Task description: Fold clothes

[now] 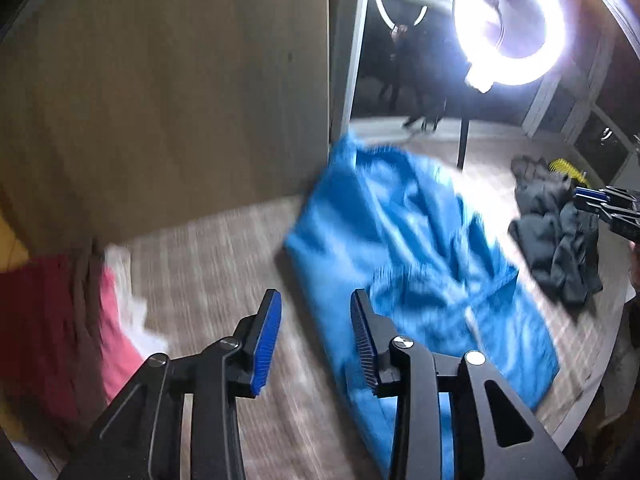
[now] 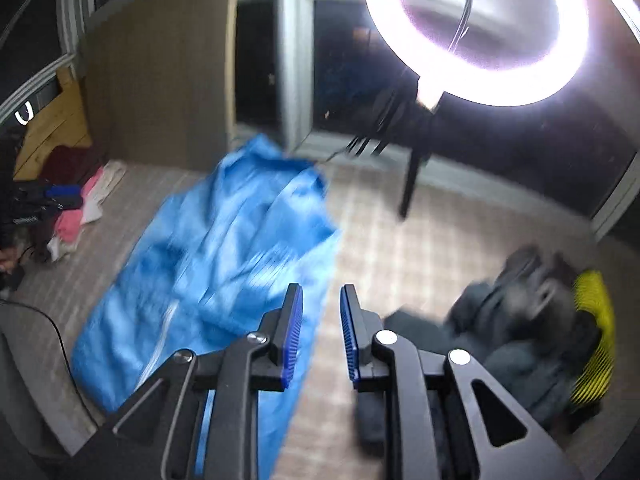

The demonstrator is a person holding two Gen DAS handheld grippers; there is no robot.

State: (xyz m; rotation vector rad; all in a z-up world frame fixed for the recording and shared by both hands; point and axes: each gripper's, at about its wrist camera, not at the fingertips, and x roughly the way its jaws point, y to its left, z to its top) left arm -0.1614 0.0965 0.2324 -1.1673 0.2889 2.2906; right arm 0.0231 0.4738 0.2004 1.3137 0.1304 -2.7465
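The surface (image 1: 224,248) carries the blue garment (image 1: 404,248), spread loosely and rumpled at its centre. Right of the garment lies a dark heap (image 1: 556,240); left, a pink-and-red pile (image 1: 60,320). Your left gripper (image 1: 316,340) and right gripper (image 2: 320,332) hover over the garment's near edge, jaws apart, empty. Pinch one layer only.

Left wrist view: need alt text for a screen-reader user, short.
The open left gripper hovers over a wood-grain table, its right finger above the edge of a spread blue garment; the image is motion-blurred. Red and pink clothes lie left, a dark grey pile right, and a lit ring light glares behind.
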